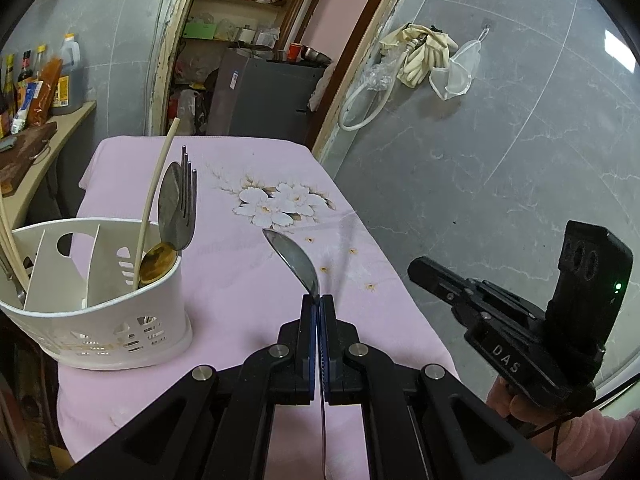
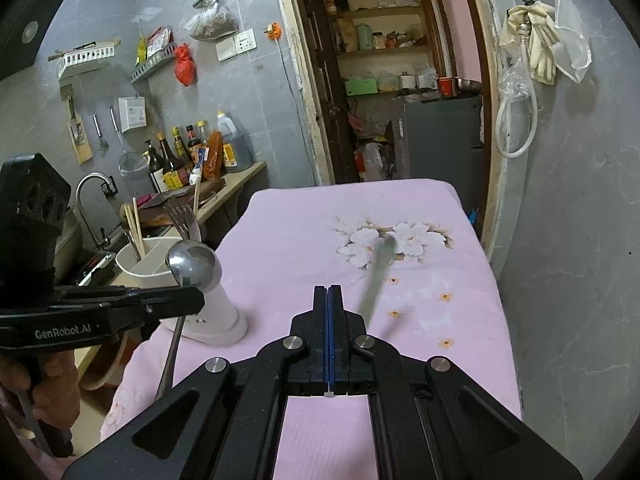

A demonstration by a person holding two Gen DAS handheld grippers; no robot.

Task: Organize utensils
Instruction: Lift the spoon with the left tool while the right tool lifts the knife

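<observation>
The left gripper [image 1: 319, 300] clamps a spoon [image 1: 298, 262] by its neck above the pink-clothed counter [image 1: 248, 280], just right of the caddy [image 1: 100, 320] near the left edge. The right gripper [image 2: 328, 292] is closed, empty — bare cloth ahead.

Both grippers are matte black linkage frames with round silver pivot screws and blue pads lining the fingers. The right gripper [image 1: 418, 270] bears "DAS" lettering and a green light; the left gripper [image 2: 200, 300] reads "GenRobot.AI". A fuzzy pink sleeve [image 1: 592, 440] shows.
</observation>
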